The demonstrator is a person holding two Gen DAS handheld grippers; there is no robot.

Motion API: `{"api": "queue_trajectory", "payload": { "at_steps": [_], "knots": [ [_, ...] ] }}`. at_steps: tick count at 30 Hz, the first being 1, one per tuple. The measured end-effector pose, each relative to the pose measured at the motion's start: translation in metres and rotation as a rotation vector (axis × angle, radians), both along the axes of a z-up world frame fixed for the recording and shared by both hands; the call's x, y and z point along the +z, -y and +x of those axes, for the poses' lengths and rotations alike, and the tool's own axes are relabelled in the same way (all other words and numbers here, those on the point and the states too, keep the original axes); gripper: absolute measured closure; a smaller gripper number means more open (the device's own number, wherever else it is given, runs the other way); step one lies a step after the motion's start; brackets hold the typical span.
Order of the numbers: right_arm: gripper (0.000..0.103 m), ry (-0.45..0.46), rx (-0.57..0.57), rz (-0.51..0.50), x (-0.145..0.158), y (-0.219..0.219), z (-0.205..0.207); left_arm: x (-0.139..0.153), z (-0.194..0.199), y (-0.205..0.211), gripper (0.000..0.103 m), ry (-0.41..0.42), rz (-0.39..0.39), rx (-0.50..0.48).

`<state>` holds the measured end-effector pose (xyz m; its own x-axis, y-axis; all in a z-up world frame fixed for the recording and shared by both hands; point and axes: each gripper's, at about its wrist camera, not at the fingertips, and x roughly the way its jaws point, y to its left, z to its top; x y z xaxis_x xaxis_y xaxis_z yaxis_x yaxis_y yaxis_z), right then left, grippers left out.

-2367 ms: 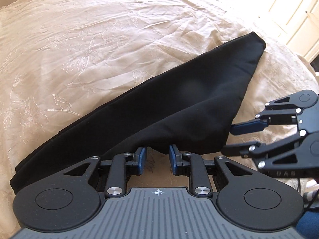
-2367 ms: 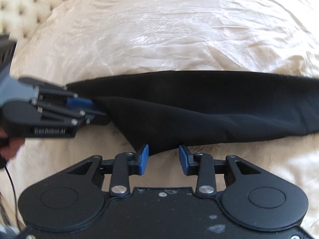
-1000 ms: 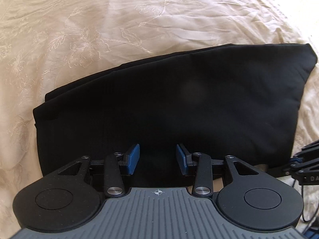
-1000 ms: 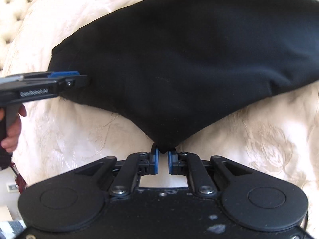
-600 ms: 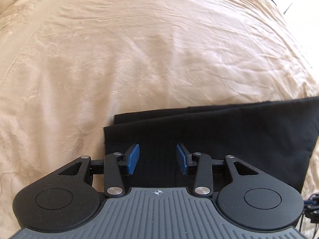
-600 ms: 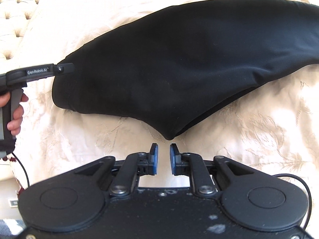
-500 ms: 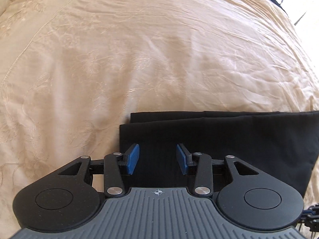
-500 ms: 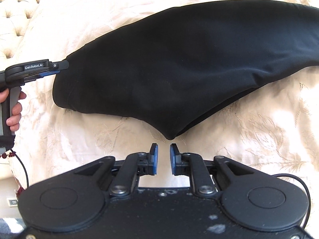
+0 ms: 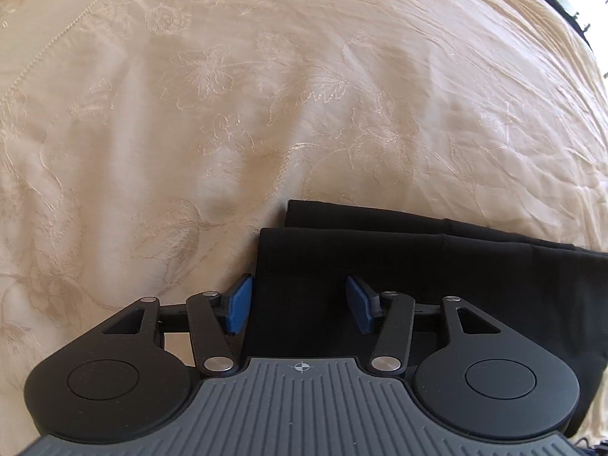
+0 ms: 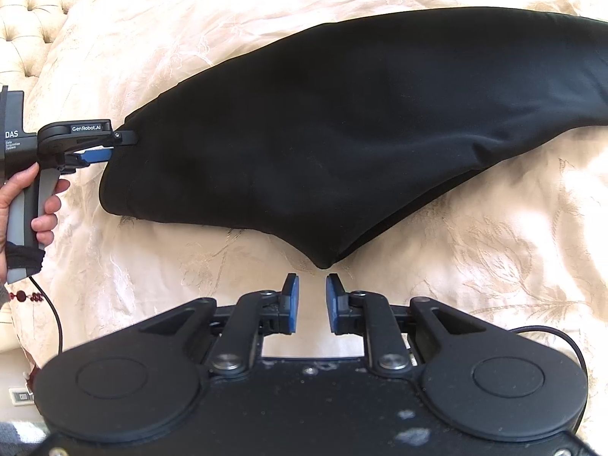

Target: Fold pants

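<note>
Beneath both tools we have a cream embroidered satin bedspread [image 9: 266,106], wrinkled and glossy, with a tufted headboard showing at the upper left corner of the right wrist view. On it lie the black soft-fabric pants [image 10: 342,133], flat and doubled over, with one layered square end under the left tool and a pointed corner just ahead of the right one.

We judge the cloth light, limp and fairly thick where layers stack; it should drape and sag when lifted, and may slide on the slick spread. Edges and corners are the places to take hold: the stacked end seam, and the pointed corner.

Our left gripper [image 9: 300,304] hangs over that layered end, its blue pads widening apart with cloth below them but not pinched. Our right gripper [image 10: 311,300] sits just short of the corner, its pads also spreading, nothing between them. A hand [image 10: 26,197] holds the left tool's grey handle.
</note>
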<state>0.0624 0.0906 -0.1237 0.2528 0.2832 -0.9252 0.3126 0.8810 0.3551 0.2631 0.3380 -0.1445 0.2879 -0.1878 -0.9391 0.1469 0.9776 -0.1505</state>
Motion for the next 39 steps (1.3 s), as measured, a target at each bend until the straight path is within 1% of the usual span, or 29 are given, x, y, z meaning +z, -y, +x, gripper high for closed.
{"api": "queue_trajectory", "payload": {
  "at_steps": [1,2,3,4,6,7,8,9,10,11,12,13,15,18,20,21,22,24,25,26,27,28,30,33,34,37,39],
  "knots": [
    [0.082,-0.003,-0.003,0.000,-0.001,0.000,0.000,0.000,-0.001,0.002,0.051,0.012,0.005,-0.019],
    [0.082,-0.006,-0.004,0.001,-0.002,0.000,0.000,0.001,-0.002,0.005,0.056,0.042,0.015,-0.044],
    [0.082,-0.010,-0.005,0.001,-0.004,-0.001,0.000,0.006,-0.004,0.007,0.077,0.085,0.049,-0.058],
    [0.082,-0.014,-0.006,0.002,-0.005,-0.002,0.001,0.010,-0.004,0.007,0.087,0.113,0.067,-0.060],
    [0.082,-0.012,-0.004,0.001,-0.004,-0.003,0.002,0.022,-0.001,0.001,0.093,0.149,0.018,-0.029],
    [0.082,-0.008,-0.004,-0.001,-0.003,-0.004,0.003,0.027,0.000,0.000,0.094,0.167,0.002,-0.017],
    [0.082,-0.003,-0.004,-0.002,-0.002,-0.003,0.003,0.031,0.002,0.001,0.095,0.190,0.005,-0.014],
    [0.082,0.000,-0.006,-0.005,-0.002,-0.003,0.004,0.035,0.003,0.003,0.102,0.215,0.029,-0.022],
    [0.082,0.007,-0.010,-0.008,-0.002,-0.002,0.004,0.038,0.003,0.006,0.103,0.245,0.065,-0.031],
    [0.082,0.012,-0.015,-0.009,-0.001,-0.001,0.004,0.038,0.006,0.010,0.103,0.264,0.095,-0.044],
    [0.082,0.017,-0.023,-0.010,-0.001,0.000,0.004,0.038,0.009,0.011,0.103,0.256,0.102,-0.051],
    [0.082,0.023,-0.030,-0.016,0.000,0.001,0.004,0.036,0.013,0.010,0.103,0.230,0.092,-0.052],
    [0.082,0.041,-0.033,-0.030,0.006,0.003,0.005,0.035,0.016,0.009,0.101,0.209,0.089,-0.046],
    [0.082,0.129,-0.052,-0.069,0.025,0.005,0.005,0.041,0.009,0.008,0.101,0.221,0.120,-0.034],
    [0.082,0.188,-0.090,-0.083,0.033,0.008,0.005,0.046,0.003,0.011,0.095,0.233,0.115,-0.036],
    [0.082,0.202,-0.103,-0.089,0.033,0.010,0.006,0.049,-0.001,0.014,0.093,0.239,0.110,-0.046],
    [0.082,0.204,-0.109,-0.095,0.030,0.011,0.010,0.052,-0.006,0.017,0.093,0.243,0.107,-0.058],
    [0.082,0.163,-0.084,-0.094,0.013,0.010,0.022,0.056,-0.016,0.029,0.091,0.250,0.097,-0.095],
    [0.082,0.131,-0.072,-0.093,0.001,0.008,0.027,0.057,-0.022,0.033,0.085,0.250,0.088,-0.109],
    [0.082,0.079,-0.058,-0.085,-0.014,0.006,0.032,0.059,-0.029,0.039,0.079,0.250,0.076,-0.126],
    [0.082,0.027,-0.050,-0.076,-0.028,0.005,0.036,0.061,-0.037,0.045,0.070,0.252,0.065,-0.142],
    [0.082,0.007,-0.055,-0.075,-0.037,0.005,0.038,0.062,-0.044,0.051,0.069,0.253,0.057,-0.154],
    [0.082,0.016,-0.072,-0.072,-0.038,0.006,0.039,0.065,-0.059,0.064,0.069,0.253,0.041,-0.193],
    [0.082,0.084,-0.098,-0.064,-0.018,0.013,0.032,0.066,-0.080,0.086,0.065,0.244,0.020,-0.252],
    [0.082,0.103,-0.102,-0.075,-0.011,0.016,0.028,0.065,-0.087,0.093,0.063,0.235,0.008,-0.270],
    [0.082,0.162,-0.130,-0.111,0.004,0.025,0.017,0.058,-0.107,0.117,0.061,0.193,-0.037,-0.349],
    [0.082,0.175,-0.138,-0.137,0.005,0.033,0.016,0.054,-0.120,0.132,0.061,0.181,-0.038,-0.383]
  ]
}}
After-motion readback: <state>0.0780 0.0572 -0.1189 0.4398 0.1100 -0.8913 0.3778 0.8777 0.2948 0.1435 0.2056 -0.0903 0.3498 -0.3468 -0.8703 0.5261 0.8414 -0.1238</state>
